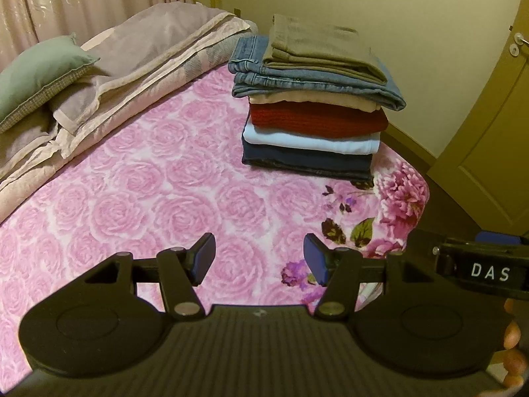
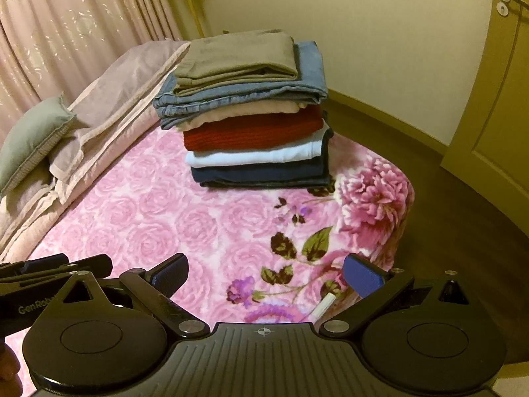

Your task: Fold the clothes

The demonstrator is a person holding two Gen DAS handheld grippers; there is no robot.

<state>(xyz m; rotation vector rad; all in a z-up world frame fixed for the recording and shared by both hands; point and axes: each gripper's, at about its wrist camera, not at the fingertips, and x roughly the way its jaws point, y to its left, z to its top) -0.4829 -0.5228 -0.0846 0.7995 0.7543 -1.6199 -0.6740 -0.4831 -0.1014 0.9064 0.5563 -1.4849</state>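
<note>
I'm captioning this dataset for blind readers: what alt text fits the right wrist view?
A stack of folded clothes, khaki trousers on top, sits on a pink rose-print blanket covering a bed. In the foreground the right claw is open and empty above the blanket.

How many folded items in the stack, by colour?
Khaki trousers: 1
Light blue jeans: 1
Beige garment: 1
Red knit sweater: 1
White garment: 1
Navy garment: 1
Total: 6, though the bottom layer may hide another dark piece.
</note>
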